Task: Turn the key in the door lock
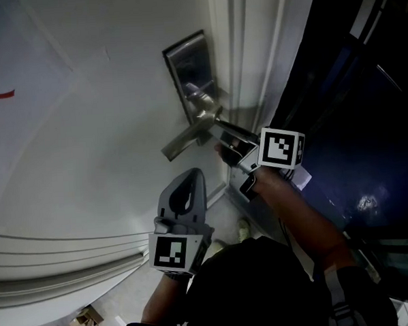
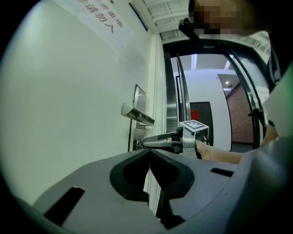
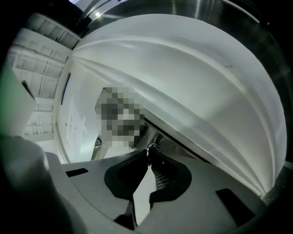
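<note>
The white door (image 1: 105, 96) fills most of the head view. Its metal lock plate (image 1: 185, 58) sits close to the door's edge. A lever handle (image 1: 189, 136) juts from the plate, angled downward.

The right hand-held gripper (image 1: 225, 144) reaches in just under that lever. Its own view shows the jaws pressed together on the key (image 2: 138, 143), and a small metal ring (image 3: 150, 147) peeks out at their tips. The key sits in the lock below the lever, mostly hidden by the jaws.

The left hand-held gripper (image 1: 191, 178) hangs back from the door, well below the lever. Its jaws are together with nothing between them.

The key is likely light, thin, rigid metal, and smooth enough to slip if pinched only at its edge. The best hold is across the flat faces of its head, close to the lock. That way the twist goes straight into the cylinder and does not bend the blade. The cylinder will probably resist, so a firm pinch matters more than force. The ring dangles loose and gives no purchase.
</note>
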{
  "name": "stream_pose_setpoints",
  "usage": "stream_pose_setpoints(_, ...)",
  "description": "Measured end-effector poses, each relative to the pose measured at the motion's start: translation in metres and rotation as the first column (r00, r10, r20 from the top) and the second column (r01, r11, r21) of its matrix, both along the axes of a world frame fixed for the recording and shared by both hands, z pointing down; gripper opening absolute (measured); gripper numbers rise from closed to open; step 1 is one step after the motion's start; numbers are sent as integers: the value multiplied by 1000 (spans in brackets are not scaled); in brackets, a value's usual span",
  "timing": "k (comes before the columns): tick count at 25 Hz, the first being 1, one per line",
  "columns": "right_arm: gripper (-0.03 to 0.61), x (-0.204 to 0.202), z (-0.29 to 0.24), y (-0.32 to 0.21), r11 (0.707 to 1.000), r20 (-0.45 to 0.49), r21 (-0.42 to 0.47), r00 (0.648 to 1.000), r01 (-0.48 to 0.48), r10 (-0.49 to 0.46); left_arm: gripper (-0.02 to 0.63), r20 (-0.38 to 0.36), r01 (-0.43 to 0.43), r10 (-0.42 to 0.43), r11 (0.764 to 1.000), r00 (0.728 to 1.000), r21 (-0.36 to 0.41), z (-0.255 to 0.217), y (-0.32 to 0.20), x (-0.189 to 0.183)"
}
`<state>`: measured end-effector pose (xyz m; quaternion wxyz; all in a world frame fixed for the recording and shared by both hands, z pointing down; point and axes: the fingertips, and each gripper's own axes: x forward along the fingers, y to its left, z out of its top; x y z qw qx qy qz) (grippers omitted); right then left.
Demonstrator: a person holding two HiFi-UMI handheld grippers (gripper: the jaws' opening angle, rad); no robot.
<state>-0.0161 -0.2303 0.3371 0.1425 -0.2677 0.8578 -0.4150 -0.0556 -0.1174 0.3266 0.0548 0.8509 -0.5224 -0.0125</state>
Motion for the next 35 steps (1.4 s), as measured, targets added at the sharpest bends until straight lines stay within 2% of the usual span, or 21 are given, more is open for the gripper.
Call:
stream_pose_setpoints(5, 25, 4, 8, -1, 991, 109, -129, 994, 20, -6, 8, -2, 1, -1, 1000, 1000, -2, 0, 1, 0)
stream_pose_setpoints(8, 31, 3, 8, -1, 978, 227, -198, 973, 71, -25, 8, -3, 1, -1, 1000, 1000, -3, 0, 1, 0)
stream_pose_setpoints(11, 35, 2, 7, -1, 966, 302, -235, 953, 108, -33, 8, -3, 2, -2, 1000, 1000, -2, 0, 2, 0)
stream_pose_setpoints(19, 54, 2, 3, -1, 964, 384, -214, 921, 156, -63, 8, -1, 1, -1, 1000, 1000, -1, 0, 4, 3)
stream_pose_setpoints(26, 58, 14, 0, 2, 965, 448, -230, 894, 129, -13, 8, -6, -7, 7, 1000, 1000, -2, 0, 5, 6)
stream_pose_setpoints(29, 58, 24, -4, 6, 981, 371, -173, 928, 85, -15, 8, -7, -11, 11, 1000, 1000, 0, 0, 6, 7)
stream_pose_setpoints(32, 58, 28, -9, 13, 998, 183, -29, 982, 56, -50, 8, -8, -18, 18, 1000, 1000, 3, 0, 7, 10)
stream_pose_setpoints(35, 58, 29, -14, 22, 991, -18, 124, 999, 53, -51, 8, -10, -24, 24, 1000, 1000, 2, 0, 8, 12)
